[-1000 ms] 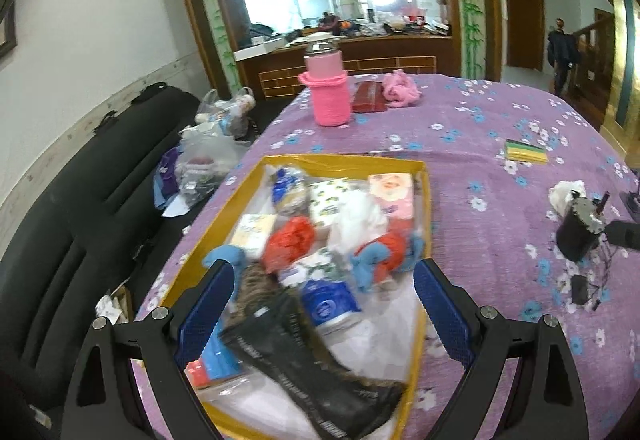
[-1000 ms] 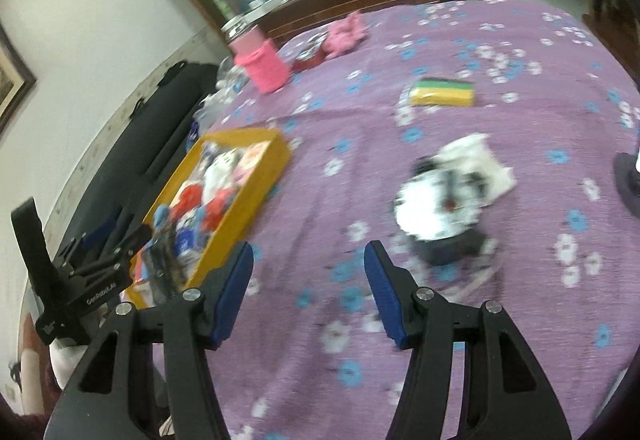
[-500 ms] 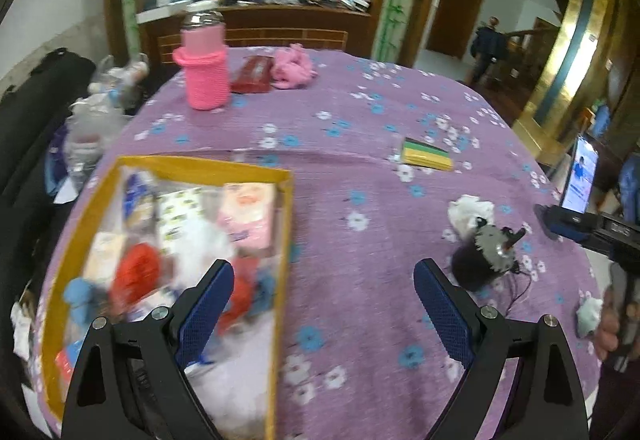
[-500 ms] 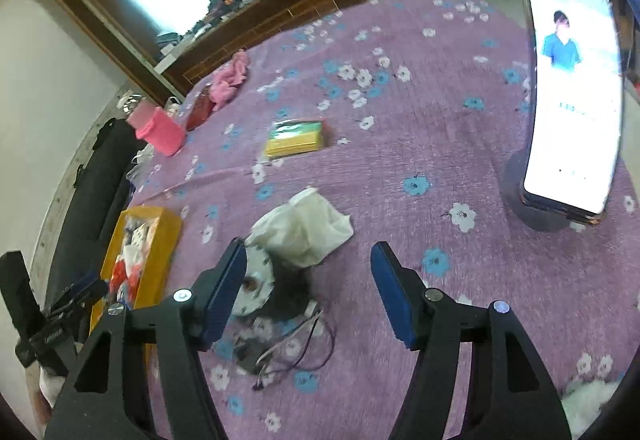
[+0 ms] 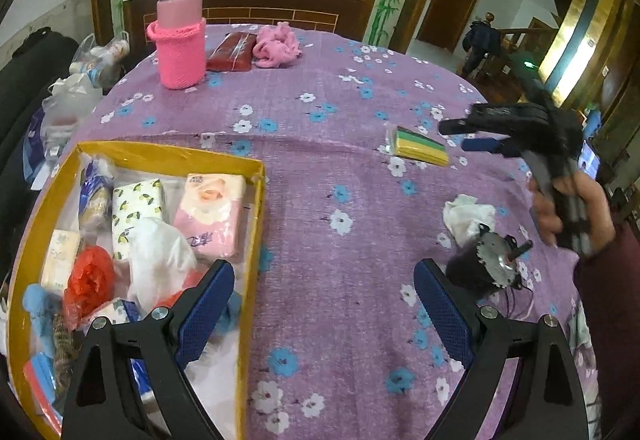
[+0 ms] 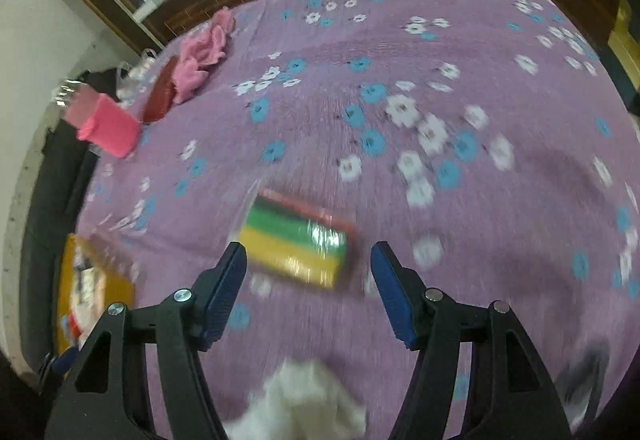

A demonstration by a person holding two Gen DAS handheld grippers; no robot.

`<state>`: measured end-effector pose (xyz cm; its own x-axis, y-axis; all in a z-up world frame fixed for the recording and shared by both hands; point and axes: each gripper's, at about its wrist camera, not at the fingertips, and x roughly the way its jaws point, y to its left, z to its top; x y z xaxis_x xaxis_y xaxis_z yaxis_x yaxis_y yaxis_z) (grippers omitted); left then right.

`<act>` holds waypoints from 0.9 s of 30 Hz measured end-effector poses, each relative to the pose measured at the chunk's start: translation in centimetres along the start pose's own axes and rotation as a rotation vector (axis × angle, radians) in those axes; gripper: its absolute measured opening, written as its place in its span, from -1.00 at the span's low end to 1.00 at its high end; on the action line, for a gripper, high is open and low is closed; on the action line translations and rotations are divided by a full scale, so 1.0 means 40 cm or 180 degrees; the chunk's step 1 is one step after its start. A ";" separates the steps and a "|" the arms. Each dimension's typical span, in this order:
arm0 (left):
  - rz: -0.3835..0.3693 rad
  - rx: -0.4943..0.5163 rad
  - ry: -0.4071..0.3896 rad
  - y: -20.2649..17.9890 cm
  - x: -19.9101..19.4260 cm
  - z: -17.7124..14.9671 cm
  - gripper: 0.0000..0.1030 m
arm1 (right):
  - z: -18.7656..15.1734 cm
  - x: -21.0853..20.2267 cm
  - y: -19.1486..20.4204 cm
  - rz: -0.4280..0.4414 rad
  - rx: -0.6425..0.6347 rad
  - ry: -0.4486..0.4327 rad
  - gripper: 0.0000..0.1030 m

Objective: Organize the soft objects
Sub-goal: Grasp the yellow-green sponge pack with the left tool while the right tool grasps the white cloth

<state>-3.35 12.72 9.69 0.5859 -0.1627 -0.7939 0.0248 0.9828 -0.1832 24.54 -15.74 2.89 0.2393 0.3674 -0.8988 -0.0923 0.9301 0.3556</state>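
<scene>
A yellow box (image 5: 168, 159) at the left holds tissue packs, a red bag and other soft items. My left gripper (image 5: 326, 280) is open over the purple cloth just right of the box, with nothing between its jaws. A wrapped green-and-yellow sponge pack (image 6: 296, 240) lies flat on the cloth. My right gripper (image 6: 308, 256) is open above it, fingertips on either side and clear of the pack. The left wrist view shows that gripper (image 5: 454, 135) in a person's hand (image 5: 572, 207) beside the pack (image 5: 420, 147). A crumpled white tissue (image 5: 466, 215) lies nearer.
A black motor with wires (image 5: 488, 268) sits by the tissue. At the far side stand a pink-sleeved bottle (image 5: 180, 43), a red wallet (image 5: 234, 51) and a fluffy pink cloth (image 5: 276, 45). A dark sofa with bags runs along the left.
The left view has swung right, from over the box to the cloth beside it. My right gripper left the motor and tissue and came over the sponge pack, its jaws a little wider.
</scene>
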 end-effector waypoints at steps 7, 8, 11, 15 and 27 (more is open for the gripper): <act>-0.0029 -0.0080 0.0042 0.032 0.037 0.012 0.79 | 0.025 0.107 0.034 0.0603 0.0035 0.0528 0.28; -0.0045 -0.0090 0.0041 0.034 0.041 0.015 0.79 | 0.009 0.101 0.058 0.0872 -0.0015 0.0625 0.28; -0.0091 -0.0130 0.0074 0.034 0.060 0.028 0.79 | -0.059 0.036 0.161 0.1324 -0.0583 0.0770 0.28; -0.0216 -0.0114 0.0190 0.006 0.090 0.057 0.79 | -0.109 -0.058 0.149 0.0877 -0.0610 0.0549 0.28; -0.0361 -0.0159 0.0341 -0.102 0.306 0.242 0.79 | -0.229 -0.060 -0.017 0.0446 0.0242 0.0682 0.27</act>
<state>11.56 7.58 6.33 0.4919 -0.2835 -0.8232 0.0441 0.9524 -0.3016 15.18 -17.24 2.46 0.0184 0.4921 -0.8704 -0.0353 0.8703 0.4913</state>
